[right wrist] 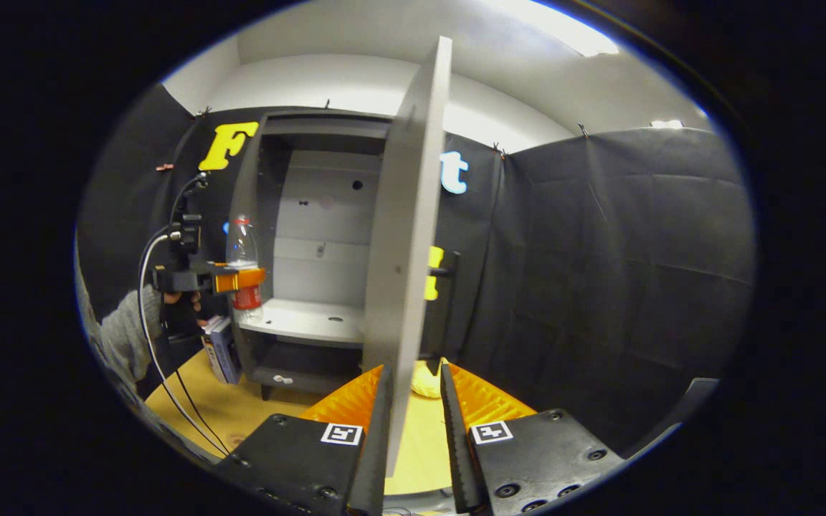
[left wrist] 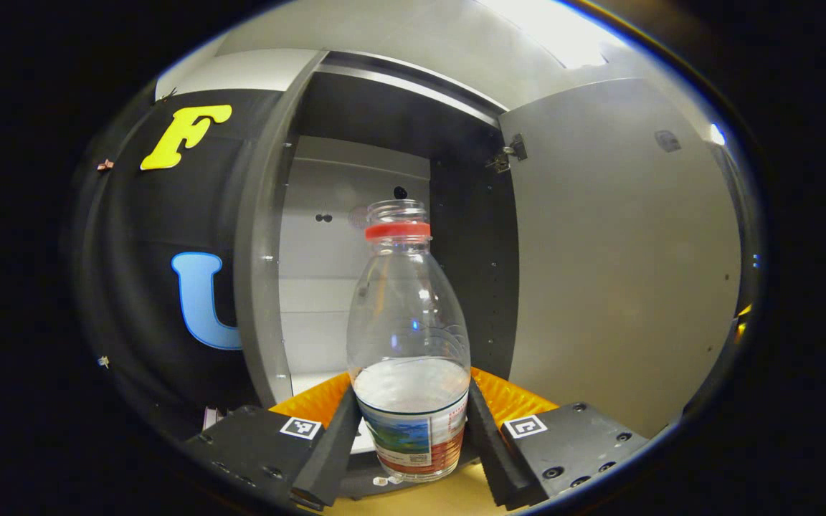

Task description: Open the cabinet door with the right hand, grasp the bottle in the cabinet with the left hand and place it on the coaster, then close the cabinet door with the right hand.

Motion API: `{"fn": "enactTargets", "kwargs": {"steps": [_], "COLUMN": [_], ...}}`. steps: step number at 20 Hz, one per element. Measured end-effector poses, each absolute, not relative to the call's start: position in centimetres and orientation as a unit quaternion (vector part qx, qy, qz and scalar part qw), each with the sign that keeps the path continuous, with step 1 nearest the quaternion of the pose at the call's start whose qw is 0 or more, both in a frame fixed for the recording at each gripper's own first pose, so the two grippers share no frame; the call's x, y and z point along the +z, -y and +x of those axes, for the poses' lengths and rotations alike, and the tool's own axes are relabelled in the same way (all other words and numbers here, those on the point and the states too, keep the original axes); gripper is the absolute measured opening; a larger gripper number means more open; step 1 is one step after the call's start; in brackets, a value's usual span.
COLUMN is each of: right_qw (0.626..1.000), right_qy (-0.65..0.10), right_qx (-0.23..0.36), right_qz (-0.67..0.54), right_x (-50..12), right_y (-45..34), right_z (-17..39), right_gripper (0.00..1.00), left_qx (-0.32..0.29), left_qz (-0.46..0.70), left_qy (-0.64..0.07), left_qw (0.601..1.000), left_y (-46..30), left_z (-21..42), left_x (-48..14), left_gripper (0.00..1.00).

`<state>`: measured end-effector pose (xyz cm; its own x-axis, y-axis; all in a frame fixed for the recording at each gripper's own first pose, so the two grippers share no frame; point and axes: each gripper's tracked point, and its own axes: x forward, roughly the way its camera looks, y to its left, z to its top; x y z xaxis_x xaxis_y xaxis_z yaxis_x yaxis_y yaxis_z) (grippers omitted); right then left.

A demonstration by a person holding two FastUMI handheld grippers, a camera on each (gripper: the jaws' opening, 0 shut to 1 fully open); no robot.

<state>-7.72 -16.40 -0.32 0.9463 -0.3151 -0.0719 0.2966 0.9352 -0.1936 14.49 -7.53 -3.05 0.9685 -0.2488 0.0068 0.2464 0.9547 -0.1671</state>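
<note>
Illumination: bright overhead source at upper right in both views, overexposed. Cabinet [left wrist: 355, 215] interior evenly lit; booth walls dim. Fisheye curvature bends edges. Bottle [left wrist: 408, 344] shows small highlights; focus sharp.

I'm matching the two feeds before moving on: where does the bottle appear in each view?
Left gripper view: the bottle stands at centre bottom, between this gripper's jaws, in front of the open cabinet.
Right gripper view: the bottle is small at left, held in the left gripper just outside the cabinet.
Shared landmark: the open cabinet door, right of the bottle in both views.
</note>
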Motion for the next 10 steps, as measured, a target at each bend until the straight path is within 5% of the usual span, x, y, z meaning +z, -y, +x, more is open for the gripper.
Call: {"fn": "enactTargets", "kwargs": {"steps": [4, 6, 8, 10], "right_qw": [0.993, 0.997, 0.996, 0.995], "right_qy": [-0.005, 0.008, 0.014, 0.034], "right_qx": [-0.100, -0.071, -0.067, -0.058], "right_qz": [-0.064, -0.034, -0.054, -0.072], "right_x": [0.3, 0.0, -1.5, -1.9], "right_y": [10.2, 7.5, 7.1, 6.0], "right_z": [-4.8, -2.3, 0.3, 2.3], "right_gripper": [0.78, 0.82, 0.98, 0.98], "left_qx": [-0.137, -0.133, -0.135, -0.134], "left_qz": [-0.086, -0.081, -0.070, -0.071], "left_qy": [-0.023, -0.029, -0.040, -0.055], "left_qw": [0.987, 0.987, 0.988, 0.987], "left_y": [6.2, 5.2, 4.7, 4.6], "left_z": [11.3, 9.8, 8.3, 7.0], "left_x": [-5.9, -7.9, -10.3, -13.6], "left_gripper": [0.77, 0.77, 0.77, 0.77]}}
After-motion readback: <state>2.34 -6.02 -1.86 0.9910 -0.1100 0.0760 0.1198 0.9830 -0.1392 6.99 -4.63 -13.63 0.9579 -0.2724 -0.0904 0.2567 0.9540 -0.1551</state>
